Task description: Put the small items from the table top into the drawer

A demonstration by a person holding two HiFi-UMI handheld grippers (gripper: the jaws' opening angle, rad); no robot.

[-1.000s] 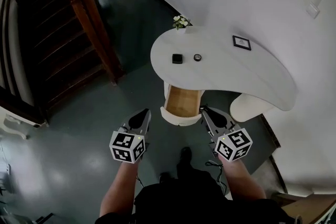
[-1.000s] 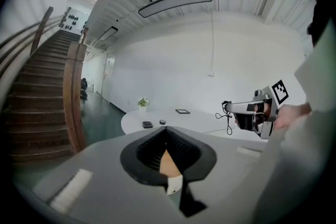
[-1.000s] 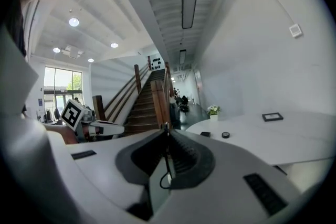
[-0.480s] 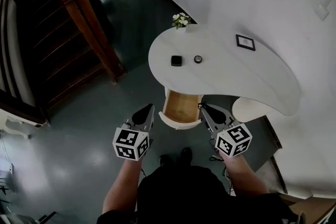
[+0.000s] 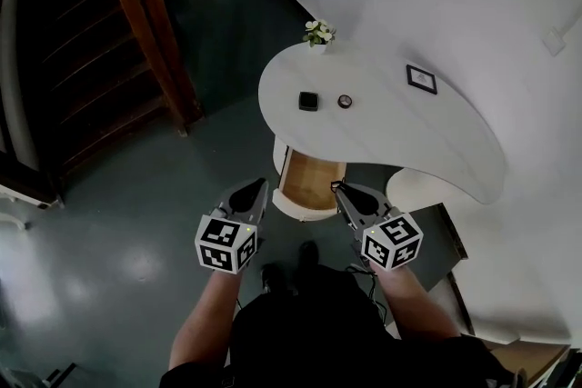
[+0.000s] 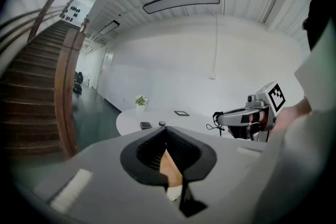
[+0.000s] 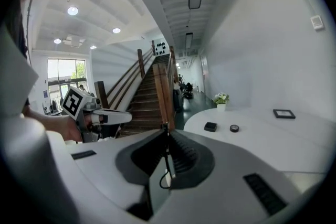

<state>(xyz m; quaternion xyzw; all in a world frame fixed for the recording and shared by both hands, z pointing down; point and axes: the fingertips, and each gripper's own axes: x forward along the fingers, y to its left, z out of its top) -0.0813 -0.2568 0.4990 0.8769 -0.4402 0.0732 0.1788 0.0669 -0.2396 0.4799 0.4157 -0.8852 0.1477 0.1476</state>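
Wooden staircase (image 5: 136, 32) stood far left. Left gripper (image 5: 256, 187) hung over the dark floor (image 5: 118, 223), jaws shut tip to tip w/ nothing btwn them, pointing at the open drawer (image 5: 311, 180), nr its left front corner. On the white table (image 5: 400, 132) above the drawer sat a black square item (image 5: 308, 101), w/ potted flowers (image 5: 317, 33) at the far edge. Round item (image 5: 345, 101) lay just beside the square one, not touching. Right gripper (image 5: 337, 189) was also closed & empty, nr the drawer's right corner. Picture frame (image 5: 420, 78) lay further right.
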